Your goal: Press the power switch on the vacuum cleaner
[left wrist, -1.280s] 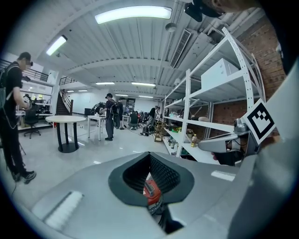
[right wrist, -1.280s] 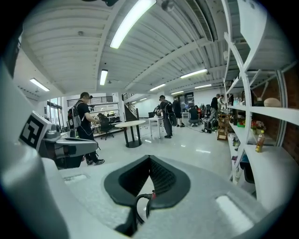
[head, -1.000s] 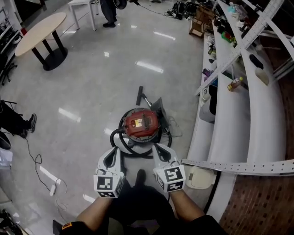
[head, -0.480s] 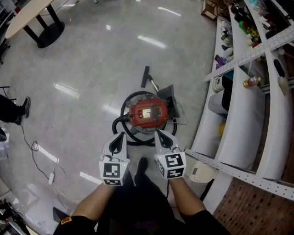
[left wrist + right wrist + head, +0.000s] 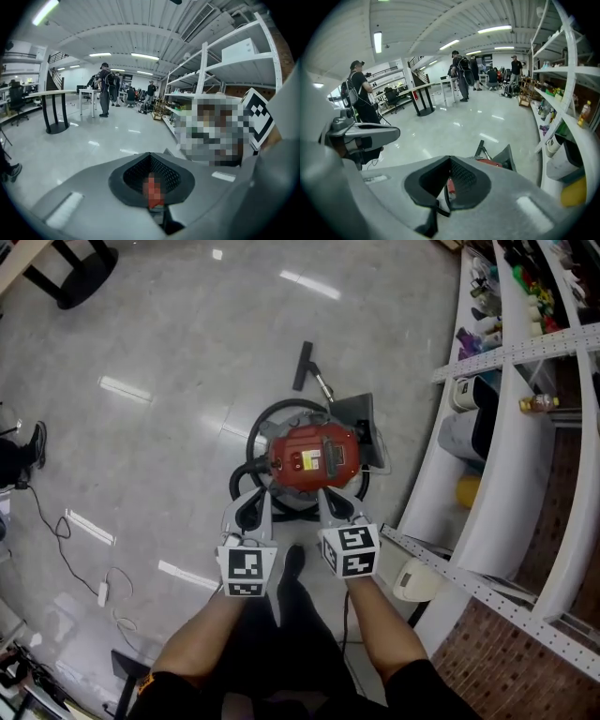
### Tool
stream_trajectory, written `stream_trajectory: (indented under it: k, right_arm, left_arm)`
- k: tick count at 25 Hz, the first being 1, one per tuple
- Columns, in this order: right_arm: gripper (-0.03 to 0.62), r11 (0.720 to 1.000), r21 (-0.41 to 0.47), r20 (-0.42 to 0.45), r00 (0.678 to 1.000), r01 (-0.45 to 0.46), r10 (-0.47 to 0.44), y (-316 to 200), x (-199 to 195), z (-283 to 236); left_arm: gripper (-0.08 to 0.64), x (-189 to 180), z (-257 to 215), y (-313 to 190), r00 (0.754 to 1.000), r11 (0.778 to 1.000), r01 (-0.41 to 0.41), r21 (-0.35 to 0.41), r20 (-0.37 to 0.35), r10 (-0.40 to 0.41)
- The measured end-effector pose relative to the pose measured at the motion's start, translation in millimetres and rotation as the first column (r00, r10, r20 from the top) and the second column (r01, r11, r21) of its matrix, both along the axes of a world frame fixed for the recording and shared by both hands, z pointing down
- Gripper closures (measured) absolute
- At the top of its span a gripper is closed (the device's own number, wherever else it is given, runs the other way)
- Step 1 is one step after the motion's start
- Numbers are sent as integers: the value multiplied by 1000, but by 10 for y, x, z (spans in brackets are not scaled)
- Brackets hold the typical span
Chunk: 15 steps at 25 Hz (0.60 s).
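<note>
Both grippers have come nearer to the red vacuum cleaner (image 5: pixel 314 457), which sits on the floor right in front of the person. Their tips are now by its near edge, and I cannot tell if they touch it. The left gripper (image 5: pixel 255 502) is pinched closed with nothing in it. So is the right gripper (image 5: pixel 330 501). A black hose (image 5: pixel 253 432) curls round the vacuum, and the floor brush (image 5: pixel 303 367) lies past it. A dark grey flat piece (image 5: pixel 364 418) sits just behind. White shelves (image 5: pixel 487 512) stand close on the right. A thin cable (image 5: pixel 66 540) trails on the left. The floor (image 5: pixel 169 352) is shiny and grey. People (image 5: pixel 105 89) stand far off in the big room.
</note>
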State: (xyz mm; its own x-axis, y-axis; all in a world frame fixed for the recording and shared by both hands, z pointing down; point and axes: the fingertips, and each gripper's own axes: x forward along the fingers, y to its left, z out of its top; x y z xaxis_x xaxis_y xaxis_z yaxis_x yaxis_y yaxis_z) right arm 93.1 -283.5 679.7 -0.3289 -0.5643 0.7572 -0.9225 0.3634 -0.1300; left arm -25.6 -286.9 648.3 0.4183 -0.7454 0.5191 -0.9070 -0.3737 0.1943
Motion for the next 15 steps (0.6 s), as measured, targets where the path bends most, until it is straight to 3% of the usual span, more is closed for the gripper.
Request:
stream_trajectory:
  k: [15]
  right_arm:
    - [601,980,-200,-118,993,4,-28,-424,-120,1554]
  left_arm:
    - [545,-42,1355,-346,993,987,-99,-127,54,107]
